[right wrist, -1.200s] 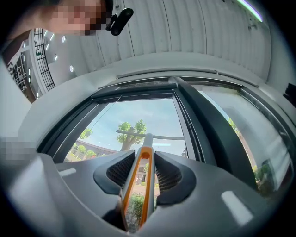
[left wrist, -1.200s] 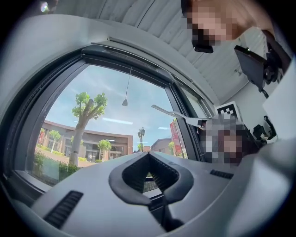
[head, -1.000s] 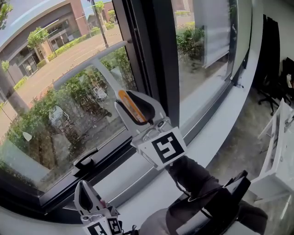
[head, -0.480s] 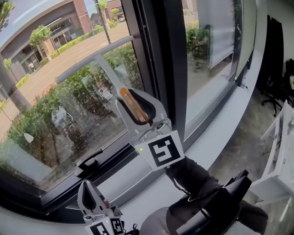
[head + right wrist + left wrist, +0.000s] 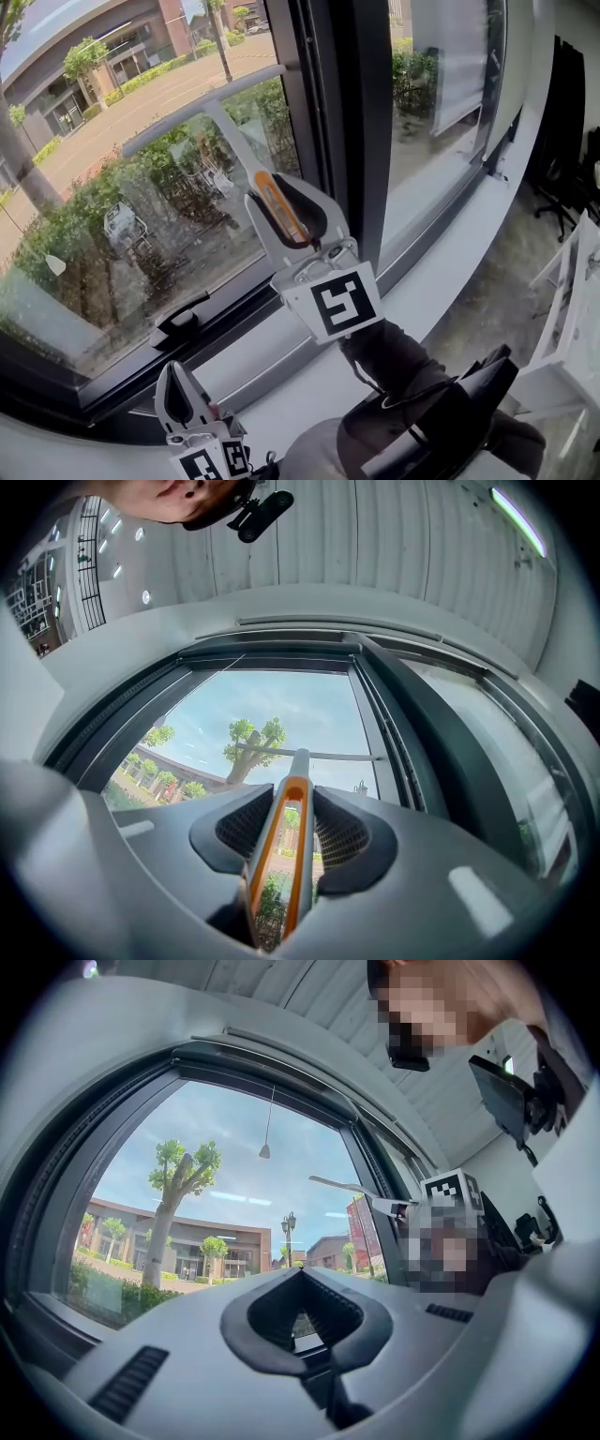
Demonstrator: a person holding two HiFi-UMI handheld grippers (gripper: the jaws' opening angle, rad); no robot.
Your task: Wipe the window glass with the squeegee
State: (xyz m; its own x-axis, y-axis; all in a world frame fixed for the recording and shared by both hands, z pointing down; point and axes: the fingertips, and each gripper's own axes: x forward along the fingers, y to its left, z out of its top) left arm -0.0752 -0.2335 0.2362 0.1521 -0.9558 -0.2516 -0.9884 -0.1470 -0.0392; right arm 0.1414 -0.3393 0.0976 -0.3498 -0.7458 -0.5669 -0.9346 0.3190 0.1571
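jaws: right gripper [image 5: 272,193] grips one squeegee [image 5: 204,101]; left gripper [image 5: 175,379] closed.

My right gripper [image 5: 281,211] clamps the squeegee [image 5: 208,106], blade against the window glass [image 5: 94,244]; my left gripper [image 5: 176,394] sits below that glass.

Right gripper [image 5: 286,214] held out forward and raised, jaws pointing up and away from the body. Jaws closed on the orange-edged handle of the squeegee [image 5: 187,113], which runs up between the pads in the right gripper view [image 5: 286,822]. Dark-sleeved right forearm [image 5: 394,361] extends behind its marker cube [image 5: 333,302]. Left gripper [image 5: 176,398] sits low and close to the body, tips up, jaws together with nothing between them [image 5: 302,1312].
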